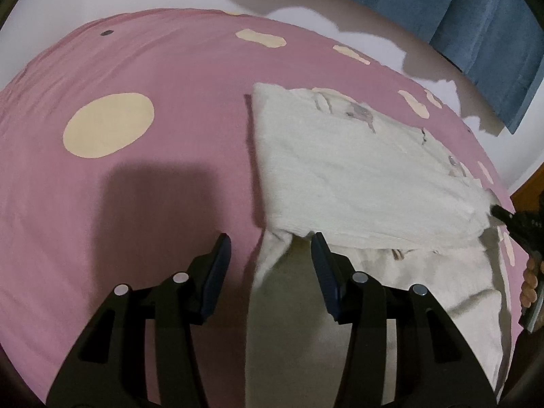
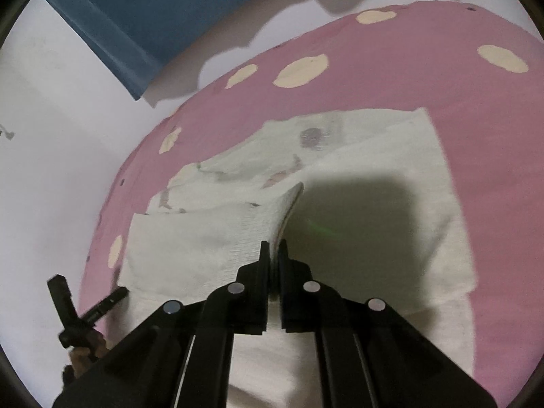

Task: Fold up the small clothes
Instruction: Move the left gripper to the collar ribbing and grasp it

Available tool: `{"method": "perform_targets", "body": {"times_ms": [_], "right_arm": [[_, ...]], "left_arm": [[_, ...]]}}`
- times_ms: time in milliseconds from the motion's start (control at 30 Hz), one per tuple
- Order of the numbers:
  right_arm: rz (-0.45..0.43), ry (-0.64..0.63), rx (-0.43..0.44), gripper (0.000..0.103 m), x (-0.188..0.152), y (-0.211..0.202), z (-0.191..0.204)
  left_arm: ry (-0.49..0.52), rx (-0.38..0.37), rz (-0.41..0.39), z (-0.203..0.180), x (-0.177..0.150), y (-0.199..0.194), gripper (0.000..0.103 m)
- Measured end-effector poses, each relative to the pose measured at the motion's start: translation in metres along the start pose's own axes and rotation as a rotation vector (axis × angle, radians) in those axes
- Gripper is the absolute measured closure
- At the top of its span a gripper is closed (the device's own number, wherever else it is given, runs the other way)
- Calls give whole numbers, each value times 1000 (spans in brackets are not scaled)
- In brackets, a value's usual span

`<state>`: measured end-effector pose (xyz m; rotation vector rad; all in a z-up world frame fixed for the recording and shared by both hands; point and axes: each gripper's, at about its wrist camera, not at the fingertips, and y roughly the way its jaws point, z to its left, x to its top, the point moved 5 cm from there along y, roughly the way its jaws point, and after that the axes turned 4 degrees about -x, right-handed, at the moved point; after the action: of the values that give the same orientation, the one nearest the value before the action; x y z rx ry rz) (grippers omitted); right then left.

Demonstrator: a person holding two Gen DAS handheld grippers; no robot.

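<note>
A cream ribbed garment (image 1: 357, 170) with faint printed figures lies partly folded on a pink sheet (image 1: 136, 176). My left gripper (image 1: 270, 251) stands open over the garment's near left corner. The cloth edge sits between its fingers, and neither pad touches it. In the right wrist view my right gripper (image 2: 273, 248) is shut on a raised ridge of the garment (image 2: 374, 204), which lifts into the jaws. The right gripper's tip (image 1: 499, 211) meets the cloth's right edge in the left wrist view. The left gripper (image 2: 90, 285) shows open at the lower left.
The pink sheet (image 2: 408, 78) carries cream dots (image 1: 108, 124) and spreads wide to the left of the garment. A blue curtain (image 1: 476, 17) hangs behind, with a pale wall (image 2: 51, 136) beyond the sheet's edge. A hand (image 1: 530, 282) holds the right gripper at the far right.
</note>
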<state>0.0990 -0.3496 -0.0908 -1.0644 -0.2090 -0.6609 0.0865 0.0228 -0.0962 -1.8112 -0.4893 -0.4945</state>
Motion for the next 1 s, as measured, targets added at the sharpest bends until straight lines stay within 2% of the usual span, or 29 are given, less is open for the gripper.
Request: {"method": "perform_targets", "body": {"times_ms": [267, 467, 533, 633, 667, 733, 833, 900, 933, 1000], "right_arm": [[28, 53, -45, 99, -8, 8, -36], [38, 89, 6, 99, -15, 6, -44], [34, 86, 27, 98, -14, -1, -42], [9, 80, 44, 98, -13, -17, -44], [-1, 78, 45, 96, -12, -23, -46], [-14, 77, 54, 93, -11, -33, -52], [-37, 94, 38, 74, -10, -40, -65], [-43, 119, 38, 71, -11, -43, -73], [-42, 128, 41, 71, -12, -44, -77], [-40, 133, 37, 71, -14, -45, -82]], "left_arm": [[-26, 9, -2, 4, 4, 4, 55], [-3, 15, -1, 4, 5, 2, 55], [-28, -27, 3, 5, 7, -3, 55], [-114, -223, -10, 5, 15, -18, 54], [-120, -251, -17, 4, 19, -20, 54], [-99, -249, -32, 1, 27, -17, 54], [-94, -238, 9, -3, 33, 7, 55], [-130, -251, 62, 0, 32, 28, 63], [-127, -233, 56, 1, 31, 32, 75], [-83, -184, 38, 1, 31, 34, 82]]}}
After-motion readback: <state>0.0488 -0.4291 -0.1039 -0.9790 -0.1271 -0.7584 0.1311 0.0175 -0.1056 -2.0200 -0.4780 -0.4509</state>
